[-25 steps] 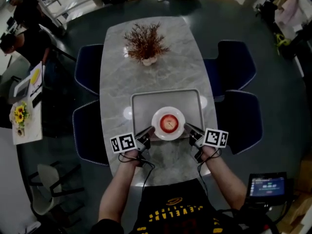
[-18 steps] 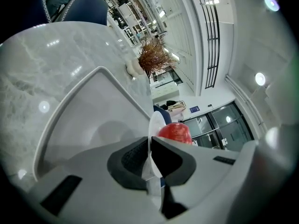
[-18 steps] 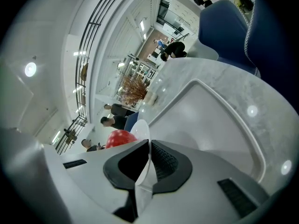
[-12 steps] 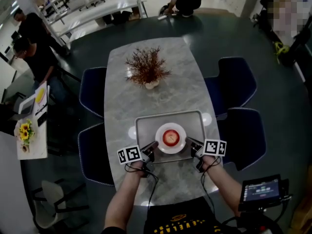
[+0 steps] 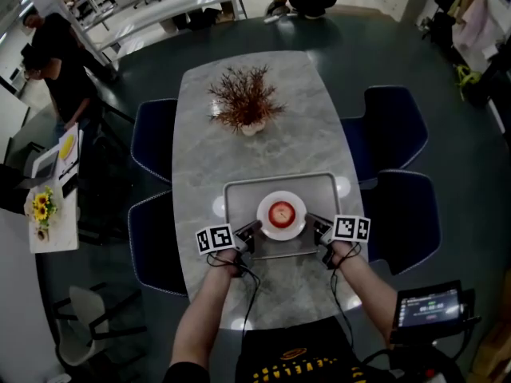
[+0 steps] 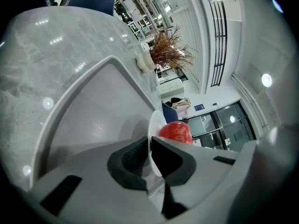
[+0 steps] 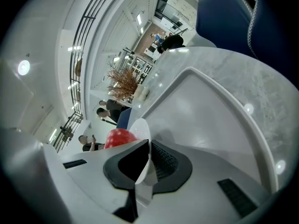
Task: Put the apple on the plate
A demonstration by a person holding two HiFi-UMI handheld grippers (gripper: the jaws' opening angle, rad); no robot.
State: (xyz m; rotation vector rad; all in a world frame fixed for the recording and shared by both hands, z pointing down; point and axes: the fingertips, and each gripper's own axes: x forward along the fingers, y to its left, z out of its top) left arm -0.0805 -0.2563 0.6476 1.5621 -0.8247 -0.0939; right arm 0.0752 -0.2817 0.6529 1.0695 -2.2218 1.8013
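A red apple [image 5: 280,212] sits in the middle of a white plate [image 5: 266,222] that rests in a grey tray [image 5: 239,195] on the marble table. My left gripper [image 5: 255,227] is shut on the plate's left rim, my right gripper [image 5: 310,219] on its right rim. In the left gripper view the plate's thin edge [image 6: 153,143] runs between the dark pads [image 6: 133,157] of the left gripper [image 6: 150,157], with the apple [image 6: 176,131] behind. The right gripper view has the rim [image 7: 142,146] pinched in the right gripper [image 7: 148,164], the apple [image 7: 119,137] just beyond.
A dried-branch plant in a white pot [image 5: 248,98] stands at the table's far end. Dark blue chairs [image 5: 389,126] flank both long sides. People [image 5: 60,54] stand at the far left. A small screen [image 5: 427,308] sits near my right elbow.
The head view has swung, so table and tray sit lower and smaller in the picture. Both grippers stay shut on the plate's rims with the apple on it.
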